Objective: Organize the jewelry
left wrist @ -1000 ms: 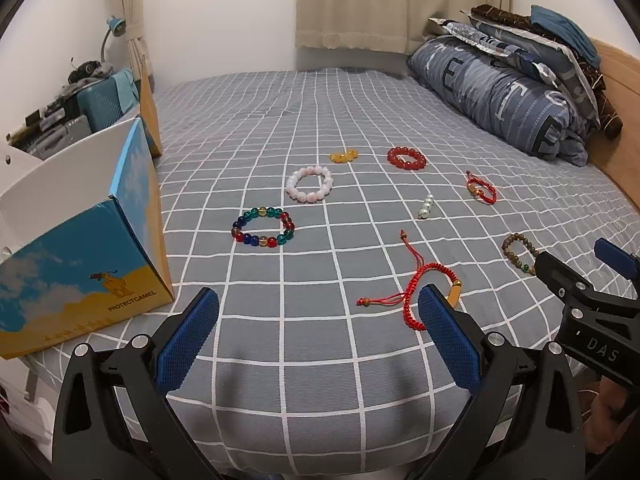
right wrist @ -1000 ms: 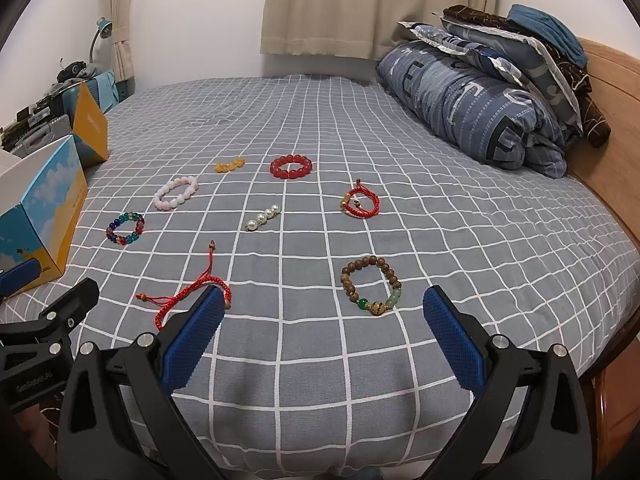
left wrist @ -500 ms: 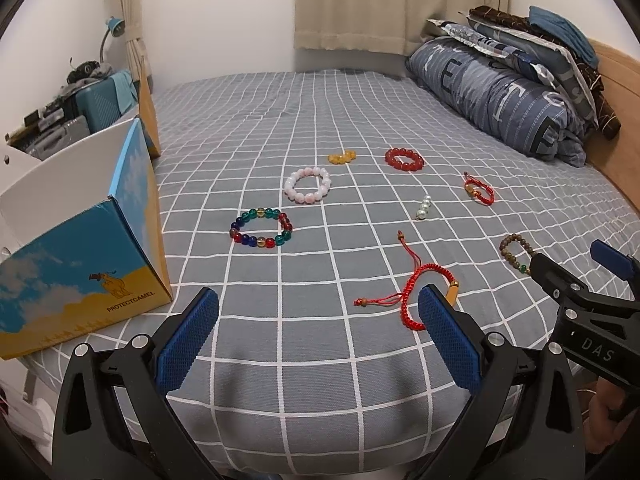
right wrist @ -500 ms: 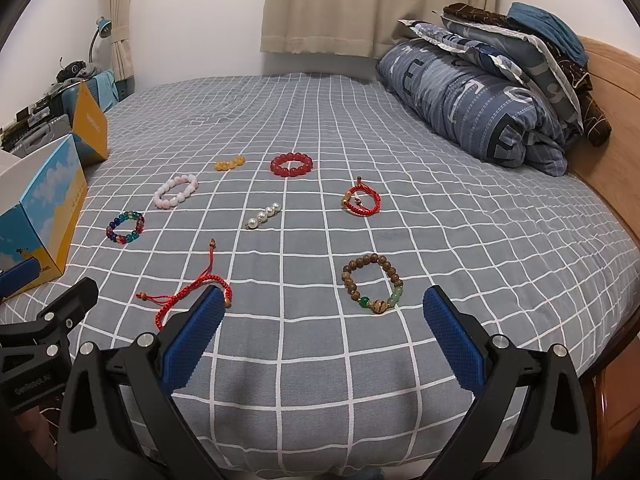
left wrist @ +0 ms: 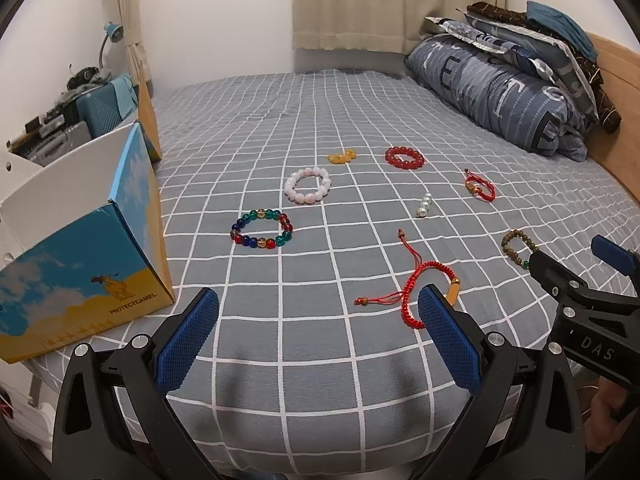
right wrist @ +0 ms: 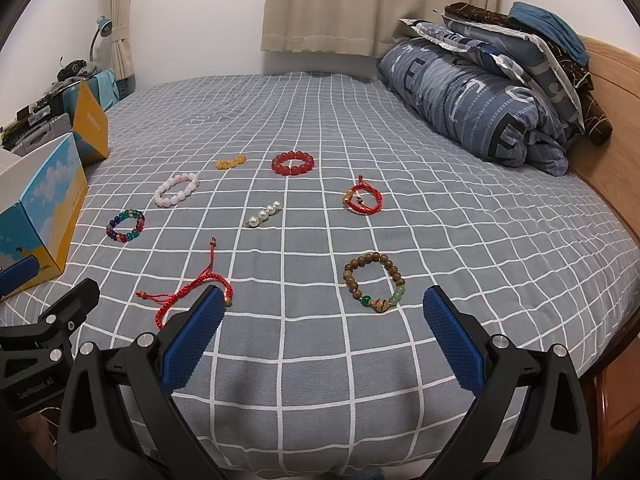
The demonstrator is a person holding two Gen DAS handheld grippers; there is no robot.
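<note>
1. I am holding my left claw (left wrist: 316, 344) and right claw (right wrist: 324, 344) spread, empty, ready to pinch.
2. Bracelets, e.g. wood beads (right wrist: 374, 282), are lying apart on the bed (right wrist: 460, 220), beside the open box (left wrist: 80, 264), likely their destination.

The left hand-held gripper (left wrist: 318, 310) is held low with its blue-padded fingers (left wrist: 188, 336) spread wide apart and nothing between them. The right hand-held gripper (right wrist: 324, 308) sits just beside it at about the same height, its jaws equally wide and empty. Part of the person's right hand (left wrist: 606, 400) shows behind the right tool's black frame
</note>
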